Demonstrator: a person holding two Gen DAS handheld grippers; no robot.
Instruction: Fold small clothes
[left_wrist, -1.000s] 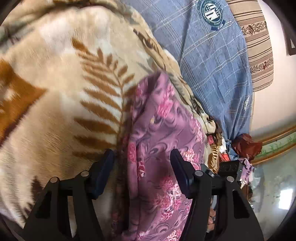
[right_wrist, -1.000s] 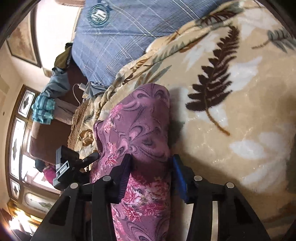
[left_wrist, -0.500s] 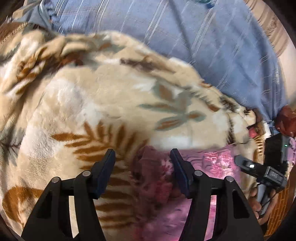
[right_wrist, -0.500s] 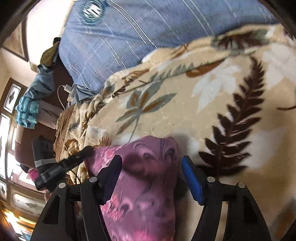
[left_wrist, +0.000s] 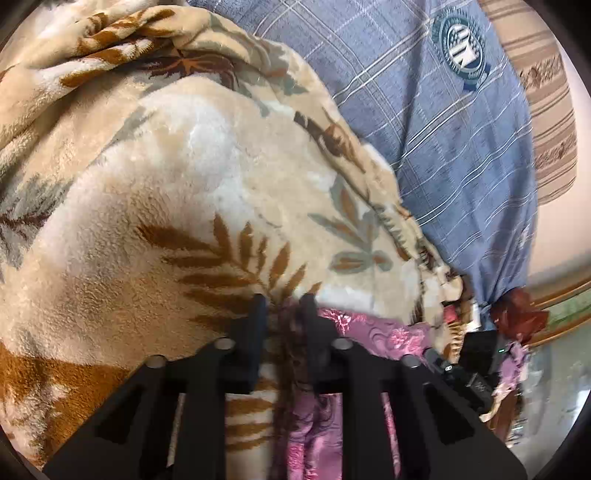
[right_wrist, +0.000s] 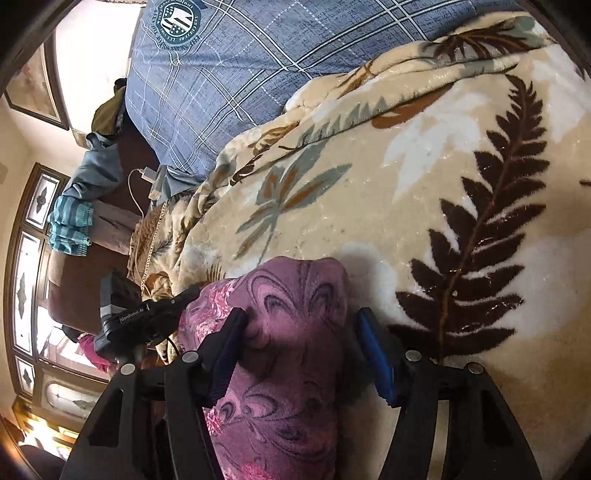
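Note:
A purple floral garment (left_wrist: 369, 332) lies folded into a long strip on a beige leaf-print blanket (left_wrist: 166, 203). My left gripper (left_wrist: 282, 306) is closing, its narrow jaws pinching one end edge of the garment. In the right wrist view the garment (right_wrist: 295, 295) runs between the wide jaws of my right gripper (right_wrist: 301, 325). Its left pad touches the cloth and its blue pad (right_wrist: 373, 350) stands just clear. Each gripper shows in the other's view: the right gripper (left_wrist: 465, 365) low right, the left gripper (right_wrist: 140, 317) low left.
A blue plaid pillow with a round crest (left_wrist: 443, 129) lies beyond the blanket (right_wrist: 406, 166). Past it is a striped cushion (left_wrist: 546, 110). A white charger and cable (right_wrist: 147, 173), a teal striped cloth (right_wrist: 70, 225) and panelled windows are at the left.
My left gripper's jaws went from wide apart to nearly together on the garment's edge, and it swung toward that end. My right gripper's jaws widened and slid back toward the garment's rounded end.

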